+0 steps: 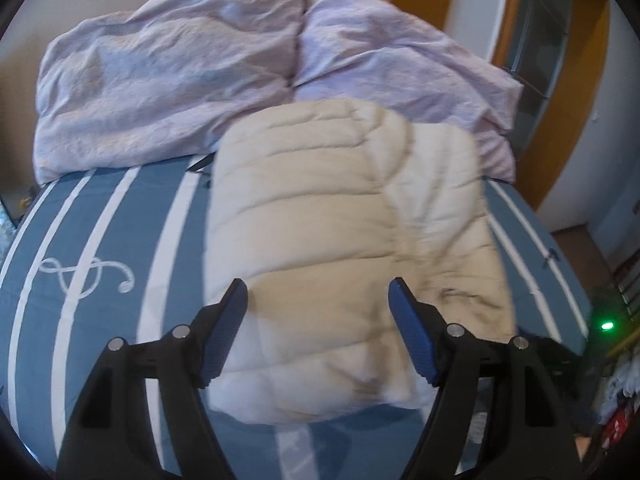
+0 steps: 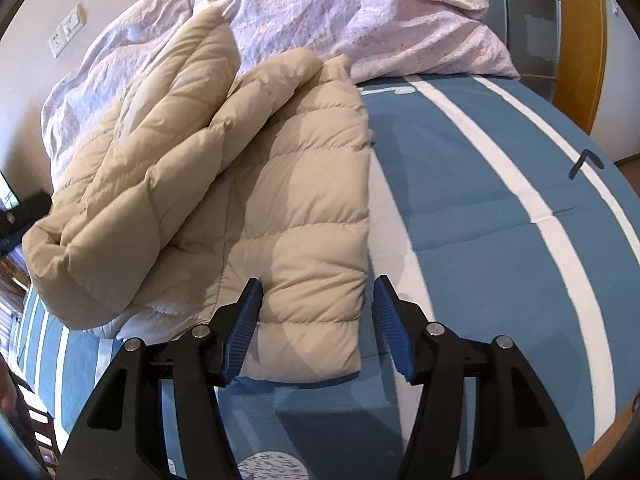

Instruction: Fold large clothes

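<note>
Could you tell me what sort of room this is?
Most likely a bedroom: a bed with a blue striped sheet, crumpled pink bedding heaped at its head, and a beige puffer jacket lying on it for folding.

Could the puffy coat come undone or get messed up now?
Maybe. The beige puffer jacket looks springy, and its folded sleeve lies loosely on top, so it might flop open. The right hand-held gripper is open around the jacket's near corner and could snag it. The jacket also leans on the rumpled pink duvet, so it may sit unevenly.
</note>
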Available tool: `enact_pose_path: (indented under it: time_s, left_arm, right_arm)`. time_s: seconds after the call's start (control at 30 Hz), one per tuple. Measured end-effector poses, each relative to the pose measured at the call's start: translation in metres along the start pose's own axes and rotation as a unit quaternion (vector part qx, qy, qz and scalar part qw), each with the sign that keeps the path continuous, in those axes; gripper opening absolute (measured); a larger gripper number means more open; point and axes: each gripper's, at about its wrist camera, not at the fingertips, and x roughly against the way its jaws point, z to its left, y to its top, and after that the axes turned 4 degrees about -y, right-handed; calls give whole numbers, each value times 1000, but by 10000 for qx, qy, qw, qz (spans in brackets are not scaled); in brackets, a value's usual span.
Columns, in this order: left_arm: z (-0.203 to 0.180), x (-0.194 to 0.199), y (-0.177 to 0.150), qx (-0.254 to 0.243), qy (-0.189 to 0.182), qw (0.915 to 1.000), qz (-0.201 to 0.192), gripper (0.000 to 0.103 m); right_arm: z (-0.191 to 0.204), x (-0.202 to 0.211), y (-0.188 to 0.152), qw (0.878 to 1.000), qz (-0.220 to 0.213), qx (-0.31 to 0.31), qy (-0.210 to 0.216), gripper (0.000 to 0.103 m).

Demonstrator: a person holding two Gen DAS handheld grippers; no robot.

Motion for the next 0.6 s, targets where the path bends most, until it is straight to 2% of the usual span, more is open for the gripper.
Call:
enact_pose_path:
  time_s: [0.13, 0.37, 0.6]
  left_arm:
    - [6, -20, -7, 88, 97, 9998, 176, 74]
    - [-15, -38, -12, -68, -11, 9997, 235, 76]
    - [-36, -57, -17, -233, -122, 9993, 267, 77]
  right_arm:
    - [-8, 8, 7, 9998, -136, -88, -138, 59]
    - [-29, 28, 29, 9979, -515, -280, -287, 59]
    - [-30, 45, 59, 9961, -833, -278, -118, 59]
